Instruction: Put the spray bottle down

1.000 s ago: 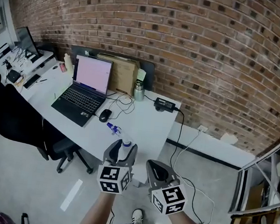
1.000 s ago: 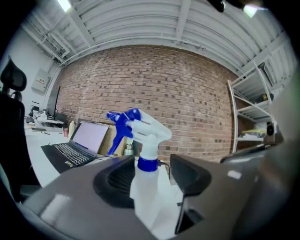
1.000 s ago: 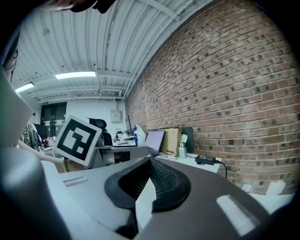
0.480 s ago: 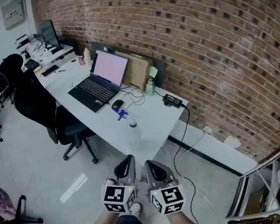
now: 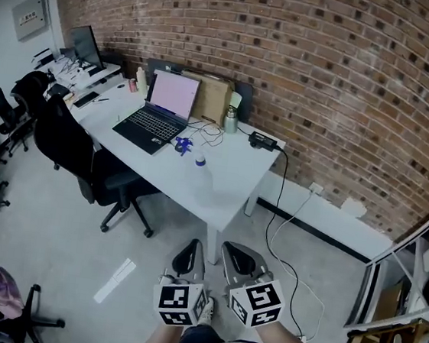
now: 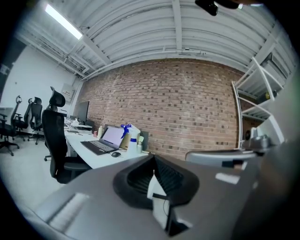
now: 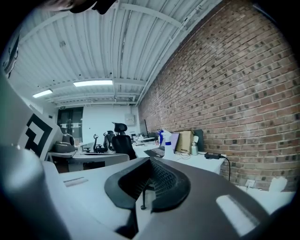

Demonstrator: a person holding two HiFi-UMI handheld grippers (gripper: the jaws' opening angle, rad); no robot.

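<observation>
Spray bottle [image 5: 198, 160] stands upright on table [image 5: 231, 196], near laptop [image 5: 158, 116]. Left gripper [image 5: 189, 258] and right gripper [image 5: 239, 260] both closed, empty (nothing between pads), well apart from table. Set-down looks complete.

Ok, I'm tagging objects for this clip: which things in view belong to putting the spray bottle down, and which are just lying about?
Job: spray bottle, standing on the white desk; left gripper and right gripper, both shut, empty.
Lying about: laptop, steel flask, power adapter, office chair.

Head view overhead, desk [image 5: 227, 178] shared, distant
</observation>
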